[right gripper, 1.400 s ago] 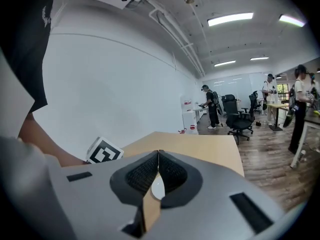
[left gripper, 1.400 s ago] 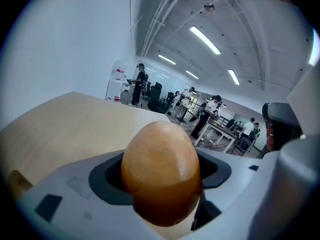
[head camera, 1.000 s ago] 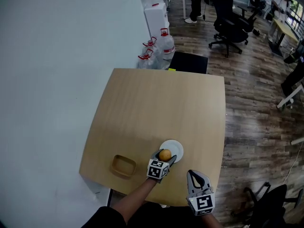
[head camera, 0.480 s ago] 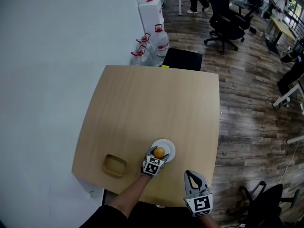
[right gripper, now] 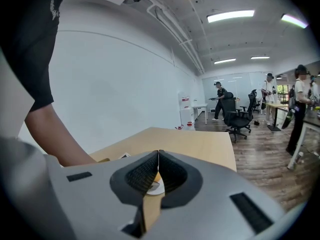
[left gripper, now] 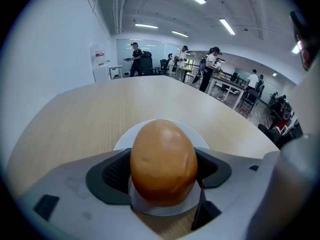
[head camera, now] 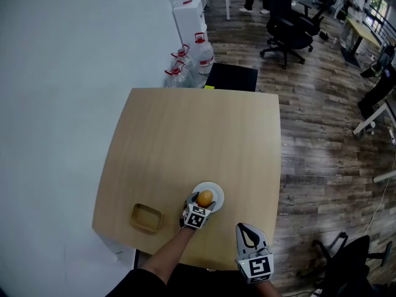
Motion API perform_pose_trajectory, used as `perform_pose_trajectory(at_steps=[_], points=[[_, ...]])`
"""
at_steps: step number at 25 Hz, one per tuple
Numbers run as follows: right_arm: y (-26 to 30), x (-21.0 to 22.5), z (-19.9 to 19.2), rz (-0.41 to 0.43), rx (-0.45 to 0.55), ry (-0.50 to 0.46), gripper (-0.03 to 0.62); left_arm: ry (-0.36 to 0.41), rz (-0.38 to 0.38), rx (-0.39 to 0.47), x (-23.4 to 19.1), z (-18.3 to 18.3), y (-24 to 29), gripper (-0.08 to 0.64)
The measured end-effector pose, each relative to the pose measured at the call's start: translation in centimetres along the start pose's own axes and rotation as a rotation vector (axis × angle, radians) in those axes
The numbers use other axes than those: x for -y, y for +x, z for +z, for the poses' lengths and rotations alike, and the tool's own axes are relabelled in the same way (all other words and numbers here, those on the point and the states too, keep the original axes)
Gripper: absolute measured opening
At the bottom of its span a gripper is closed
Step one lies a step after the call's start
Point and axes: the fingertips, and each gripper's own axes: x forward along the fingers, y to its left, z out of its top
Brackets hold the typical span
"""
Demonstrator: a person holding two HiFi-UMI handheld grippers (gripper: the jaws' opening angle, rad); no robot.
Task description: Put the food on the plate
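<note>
2 grippers show in the head view, low in the frame near the table's (head camera: 198, 135) near edge. The left gripper (head camera: 206, 199) is over a white plate (head camera: 216, 191) with the orange food (head camera: 205, 197) between its jaws. The right gripper (head camera: 246, 231) is at lower right, apart from both, and a tan dish (head camera: 146, 218) sits at lower left.

Only the left gripper view shows the clamp: both jaws press the food's sides at frame centre, with the plate directly beneath.

The right gripper view shows its jaws together with nothing between them and the table beyond.

Food (head camera: 205, 197) over the plate (head camera: 217, 193); tray (head camera: 146, 218) lies left of it.
</note>
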Motion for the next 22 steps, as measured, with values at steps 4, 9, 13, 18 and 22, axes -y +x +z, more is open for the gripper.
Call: perform_pose_trajectory(at_steps=[4, 9, 13, 18, 22], points=[[0.1, 0.2, 0.0, 0.006, -0.001, -0.016, 0.06, -0.028, -0.004, 0.023, -0.2, 0.5, 0.0, 0.331], [-0.3, -0.3, 1.0, 0.02, 0.01, -0.014, 0.06, -0.062, 0.009, 0.062, -1.1, 0.6, -0.4, 0.344], [-0.7, -1.1, 1.4, 0.026, 0.03, -0.037, 0.06, -0.101, 0.022, 0.132, -1.5, 2.6, -2.5, 0.353], [-1.5, -1.3, 2.2, 0.008, 0.048, -0.054, 0.06, -0.117, 0.019, 0.179, -2.0, 3.3, -4.2, 0.354], [-2.7, -2.0, 2.3, -0.012, 0.066, -0.061, 0.061, -0.117, 0.009, 0.196, -1.8, 2.6, -5.6, 0.354]])
